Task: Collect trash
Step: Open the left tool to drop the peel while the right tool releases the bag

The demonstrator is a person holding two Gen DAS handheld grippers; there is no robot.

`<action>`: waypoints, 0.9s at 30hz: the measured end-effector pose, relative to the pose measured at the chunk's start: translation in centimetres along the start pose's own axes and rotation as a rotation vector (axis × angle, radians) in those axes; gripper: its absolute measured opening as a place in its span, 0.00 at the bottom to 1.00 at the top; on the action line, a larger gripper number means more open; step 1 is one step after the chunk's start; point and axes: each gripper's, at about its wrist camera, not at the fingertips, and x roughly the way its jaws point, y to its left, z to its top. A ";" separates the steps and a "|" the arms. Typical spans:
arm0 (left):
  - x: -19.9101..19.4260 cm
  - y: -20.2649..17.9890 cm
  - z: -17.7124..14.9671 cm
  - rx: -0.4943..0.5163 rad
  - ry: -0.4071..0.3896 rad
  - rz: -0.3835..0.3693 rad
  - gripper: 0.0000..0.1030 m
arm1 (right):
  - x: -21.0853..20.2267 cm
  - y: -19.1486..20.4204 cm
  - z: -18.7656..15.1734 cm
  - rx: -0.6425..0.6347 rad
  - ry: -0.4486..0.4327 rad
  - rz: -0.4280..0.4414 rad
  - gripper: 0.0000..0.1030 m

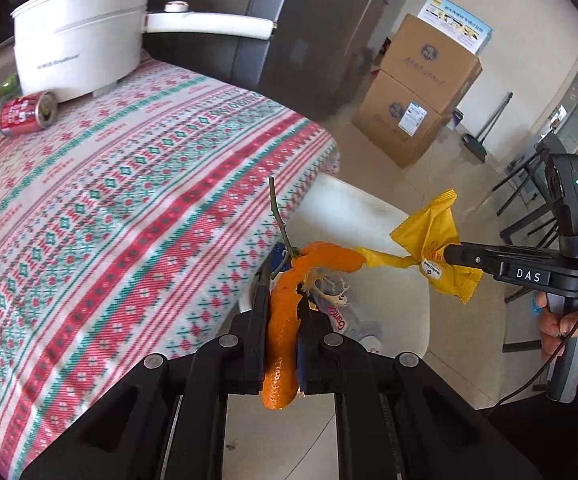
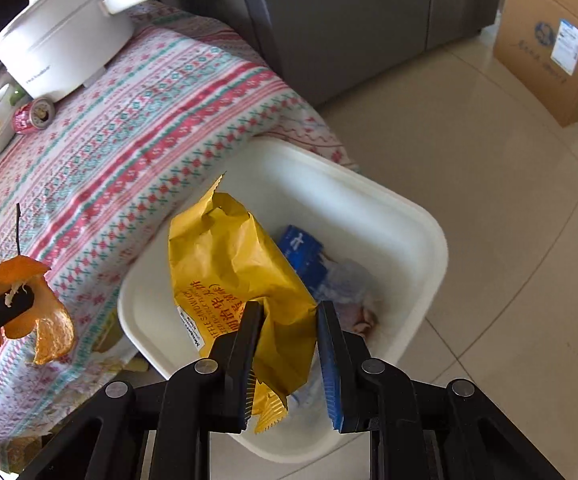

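The orange peel (image 1: 285, 320) with its thin green stem poking up sits pinched in the left claw (image 1: 285, 300). The crumpled yellow snack wrapper (image 2: 233, 276) hangs between the right claw's (image 2: 289, 312) jaws, right over the white bin (image 2: 417, 216), with a blue packet (image 2: 301, 248) inside just beyond the fingertips.
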 end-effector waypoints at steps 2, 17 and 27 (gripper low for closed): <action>1.0 -0.8 0.1 0.012 0.010 -0.012 0.11 | 0.0 -1.4 -0.4 0.014 0.007 -0.014 0.24; 3.6 -1.8 1.5 -0.014 0.012 -0.025 0.70 | 0.2 -3.0 -0.3 0.022 0.022 -0.054 0.24; -0.9 0.4 1.7 -0.009 -0.041 0.046 0.86 | 0.4 -3.2 0.5 0.032 0.020 -0.064 0.27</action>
